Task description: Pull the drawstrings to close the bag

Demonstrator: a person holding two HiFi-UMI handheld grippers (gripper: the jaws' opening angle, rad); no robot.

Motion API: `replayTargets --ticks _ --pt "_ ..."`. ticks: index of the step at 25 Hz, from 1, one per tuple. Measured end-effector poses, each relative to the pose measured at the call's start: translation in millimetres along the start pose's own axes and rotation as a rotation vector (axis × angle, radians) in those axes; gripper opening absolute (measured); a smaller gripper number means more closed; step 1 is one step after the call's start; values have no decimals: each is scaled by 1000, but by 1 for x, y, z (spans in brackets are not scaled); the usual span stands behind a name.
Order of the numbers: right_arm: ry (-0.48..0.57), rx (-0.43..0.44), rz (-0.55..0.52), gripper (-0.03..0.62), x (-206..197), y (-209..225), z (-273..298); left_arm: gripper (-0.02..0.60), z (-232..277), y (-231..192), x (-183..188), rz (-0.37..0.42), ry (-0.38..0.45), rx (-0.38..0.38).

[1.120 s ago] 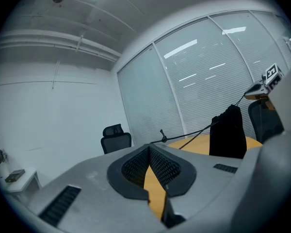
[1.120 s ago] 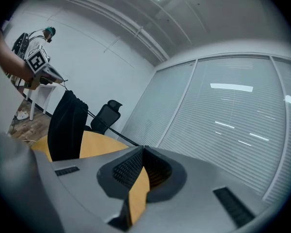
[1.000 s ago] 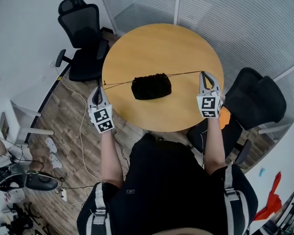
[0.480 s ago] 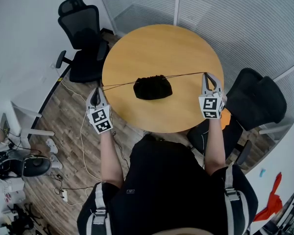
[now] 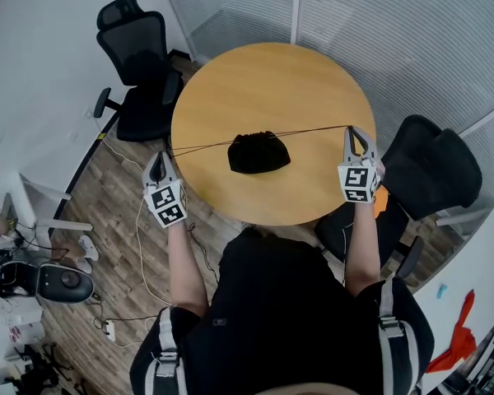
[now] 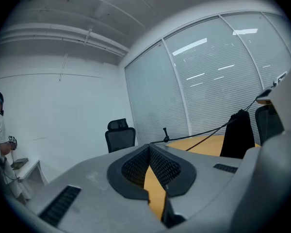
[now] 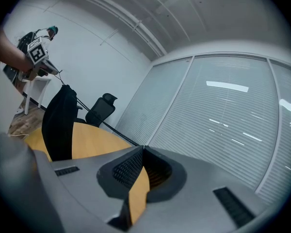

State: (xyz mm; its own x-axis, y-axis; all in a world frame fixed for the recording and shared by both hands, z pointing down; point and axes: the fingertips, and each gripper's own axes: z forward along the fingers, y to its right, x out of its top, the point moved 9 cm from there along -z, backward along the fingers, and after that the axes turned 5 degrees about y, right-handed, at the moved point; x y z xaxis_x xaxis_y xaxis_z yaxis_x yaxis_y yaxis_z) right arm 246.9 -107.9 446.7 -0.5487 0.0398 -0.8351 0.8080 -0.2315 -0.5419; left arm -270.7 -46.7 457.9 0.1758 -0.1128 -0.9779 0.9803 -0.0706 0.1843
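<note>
Round wooden worktop (image 5: 272,81) spreads ahead of both my grippers. My left gripper (image 5: 158,156) has its jaws pressed together on the drawstrings (image 5: 313,129), and my right gripper (image 5: 351,132) pinches the other end in the same way. The cords run taut from one set of jaw tips to the other. The black bag (image 5: 259,152) sits about midway between my jaws, gathered narrow at the top. A chair (image 5: 140,64) stands beyond my left jaws.

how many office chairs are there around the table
2. One black office chair stands off the far-left edge of the table, the other off its right edge. More could be hidden behind the person.
</note>
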Motion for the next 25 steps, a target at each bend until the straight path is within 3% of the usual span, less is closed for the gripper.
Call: replayTargets --ticks 25 --pt "-49 -52 -59 61 -14 1 4 14 29 -7 -11 -29 -22 -25"
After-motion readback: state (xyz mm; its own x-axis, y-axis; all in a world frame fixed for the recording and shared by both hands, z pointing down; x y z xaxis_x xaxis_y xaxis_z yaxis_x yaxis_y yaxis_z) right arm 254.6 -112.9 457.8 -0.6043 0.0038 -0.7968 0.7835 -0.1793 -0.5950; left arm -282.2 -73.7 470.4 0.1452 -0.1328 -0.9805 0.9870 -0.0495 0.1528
